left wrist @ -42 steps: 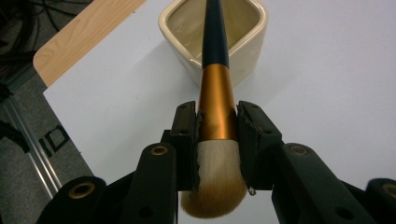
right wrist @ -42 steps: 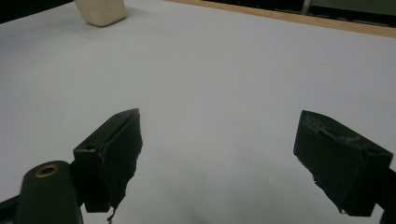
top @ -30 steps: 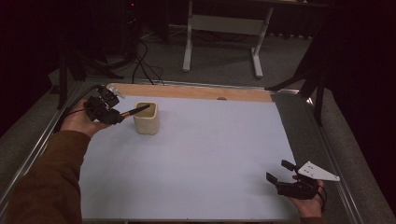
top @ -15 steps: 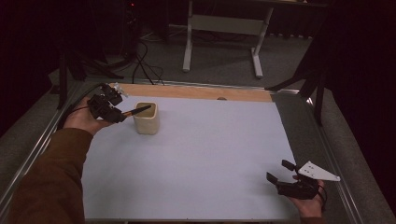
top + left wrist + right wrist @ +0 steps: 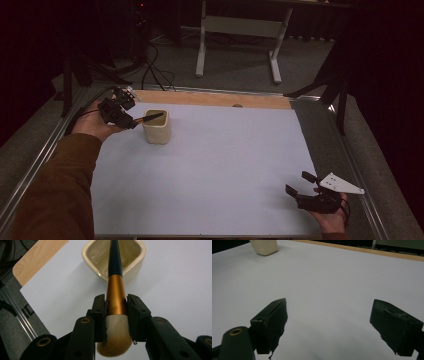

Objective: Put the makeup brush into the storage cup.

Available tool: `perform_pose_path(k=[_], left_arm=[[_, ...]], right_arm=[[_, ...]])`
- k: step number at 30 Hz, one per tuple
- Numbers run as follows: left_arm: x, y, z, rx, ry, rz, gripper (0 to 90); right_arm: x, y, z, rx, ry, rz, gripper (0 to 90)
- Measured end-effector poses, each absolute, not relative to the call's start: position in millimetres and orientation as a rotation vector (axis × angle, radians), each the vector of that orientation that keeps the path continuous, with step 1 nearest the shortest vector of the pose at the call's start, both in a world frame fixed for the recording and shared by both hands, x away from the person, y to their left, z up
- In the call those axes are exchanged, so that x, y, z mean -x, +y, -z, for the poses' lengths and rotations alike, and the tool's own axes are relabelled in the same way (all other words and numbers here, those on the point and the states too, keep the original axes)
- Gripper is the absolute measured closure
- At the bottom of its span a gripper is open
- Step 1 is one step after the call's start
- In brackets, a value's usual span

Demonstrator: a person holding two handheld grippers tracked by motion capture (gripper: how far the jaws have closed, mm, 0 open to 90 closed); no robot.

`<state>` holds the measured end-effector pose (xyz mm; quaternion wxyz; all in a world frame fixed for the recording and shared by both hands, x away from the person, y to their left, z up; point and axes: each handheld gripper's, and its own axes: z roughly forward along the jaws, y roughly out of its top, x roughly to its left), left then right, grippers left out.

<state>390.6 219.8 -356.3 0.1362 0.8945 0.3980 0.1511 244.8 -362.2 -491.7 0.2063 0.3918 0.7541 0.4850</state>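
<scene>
A cream square cup (image 5: 157, 126) (image 5: 113, 260) (image 5: 264, 247) stands on the white table top at the far left. My left gripper (image 5: 134, 121) (image 5: 115, 315) is shut on a makeup brush (image 5: 149, 118) (image 5: 115, 292), clamped at its copper ferrule. The bristles point back toward the hand; the dark handle reaches over the cup's rim into its mouth. My right gripper (image 5: 301, 183) (image 5: 334, 325) rests open near the front right corner, nothing between its jaws.
A wooden strip (image 5: 215, 99) runs along the table's far edge, and metal rails (image 5: 350, 160) flank both sides. A grey frame stand (image 5: 240, 30) and cables (image 5: 150, 70) lie on the floor beyond. The white surface (image 5: 225, 165) between the two grippers is bare.
The left gripper with the brush has shifted very slightly; the handle tip stays over the cup. The right gripper has not moved.
</scene>
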Motion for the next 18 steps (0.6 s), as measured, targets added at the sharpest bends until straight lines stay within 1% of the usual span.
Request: perform_pose_path(k=[18], left_arm=[[-402.0,213.0,354.9,-2.657,1.161,-0.414,69.7]], right_arm=[[-245.0,-362.2,491.9,-1.092,2.102,-1.353,14.0]])
